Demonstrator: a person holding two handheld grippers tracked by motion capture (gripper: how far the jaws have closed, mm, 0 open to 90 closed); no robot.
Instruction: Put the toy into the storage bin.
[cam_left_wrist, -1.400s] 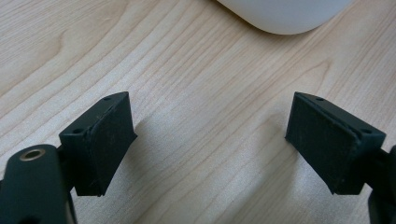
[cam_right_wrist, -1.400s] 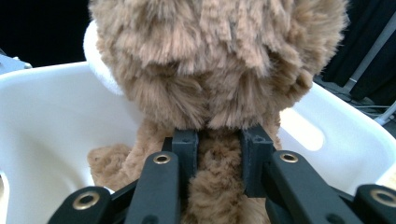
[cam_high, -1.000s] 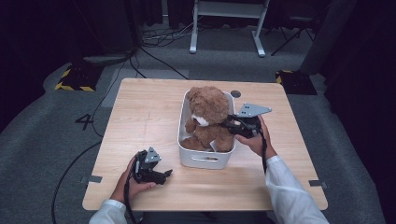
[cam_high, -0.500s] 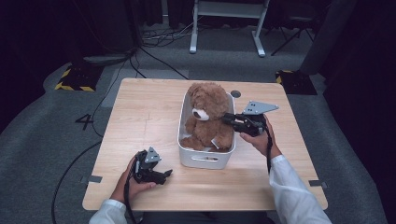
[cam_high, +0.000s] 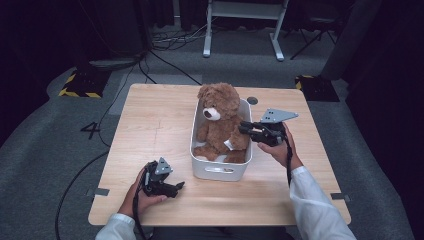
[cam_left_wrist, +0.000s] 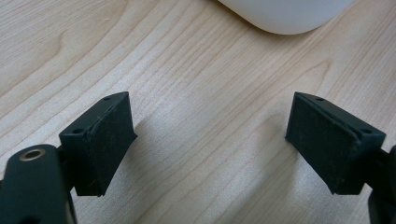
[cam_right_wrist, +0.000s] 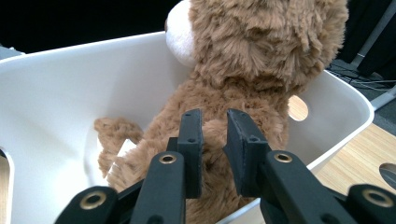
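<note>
A brown teddy bear (cam_high: 220, 120) sits upright in a white bin (cam_high: 220, 172) at the middle of the wooden table. From the bin's right side, my right gripper (cam_high: 243, 127) reaches over the rim, shut on the bear's furry arm. In the right gripper view the two jaws (cam_right_wrist: 214, 116) pinch brown fur of the teddy bear (cam_right_wrist: 252, 60) inside the bin (cam_right_wrist: 56, 93). My left gripper (cam_high: 177, 187) rests on the table near the front edge, left of the bin. Its jaws (cam_left_wrist: 210, 126) stand wide open over bare wood, with the bin's corner (cam_left_wrist: 285, 14) ahead.
A round cable hole (cam_high: 252, 100) lies in the tabletop just behind the bin. Bare wood (cam_high: 150, 125) stretches left of the bin. A white metal stand (cam_high: 242, 30) and cables lie on the grey floor beyond the table's far edge.
The bear's head has come up from a forward slump to upright. The right gripper has closed on its arm and shifted slightly. The left hand has stayed put.
</note>
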